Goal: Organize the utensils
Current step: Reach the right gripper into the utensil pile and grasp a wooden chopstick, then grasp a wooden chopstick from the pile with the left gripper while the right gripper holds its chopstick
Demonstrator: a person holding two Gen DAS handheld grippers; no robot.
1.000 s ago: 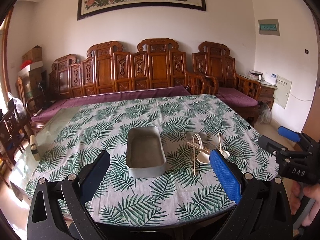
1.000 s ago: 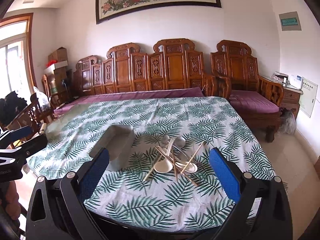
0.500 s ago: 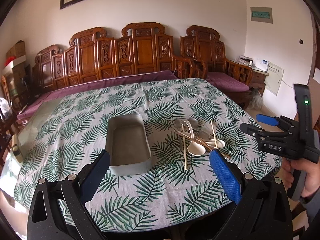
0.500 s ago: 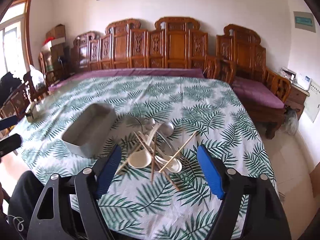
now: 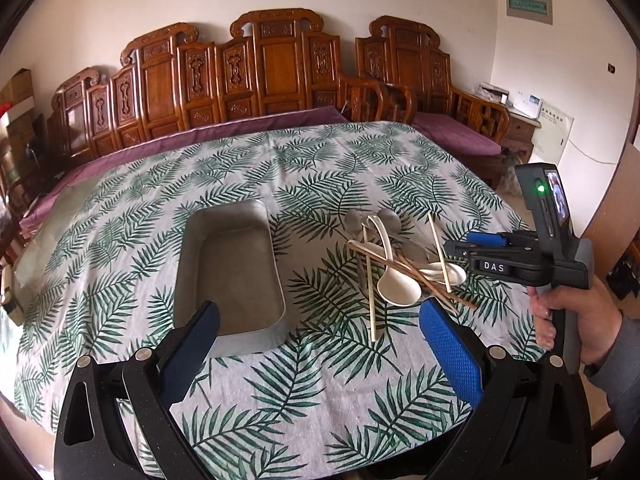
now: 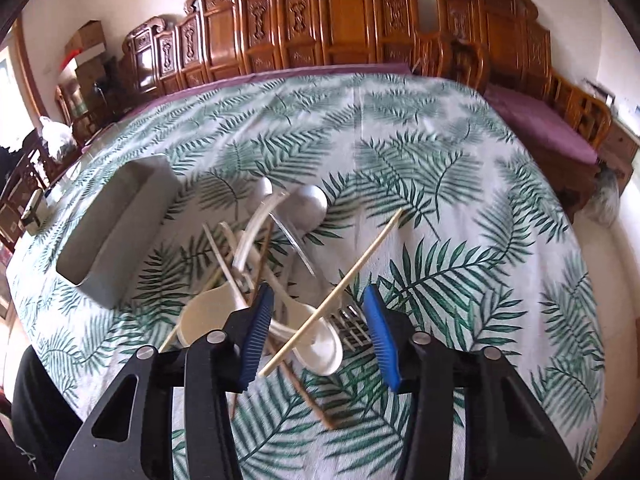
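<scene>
Beside the empty grey tray (image 5: 230, 268), white spoons (image 6: 316, 340) and chopsticks (image 6: 340, 286) lie tangled; both claws gape apart.

Tablecloth (image 5: 304, 364): woven cloth, matt, fern print. Tray (image 5: 230, 276): grey metal, dull brushed finish, smooth walls. White spoons (image 5: 396, 286): glossy, look like ceramic or plastic, can't tell which. Chopsticks (image 6: 332, 292): pale wood or bamboo, matt. Metal spoon (image 6: 306, 210): satin steel. Left gripper (image 5: 316, 344) pads (image 5: 450, 352): blue ribbed rubbery plastic; frames black speckled matt plastic. Benches (image 5: 276, 72): carved wood, glossy varnish.
</scene>
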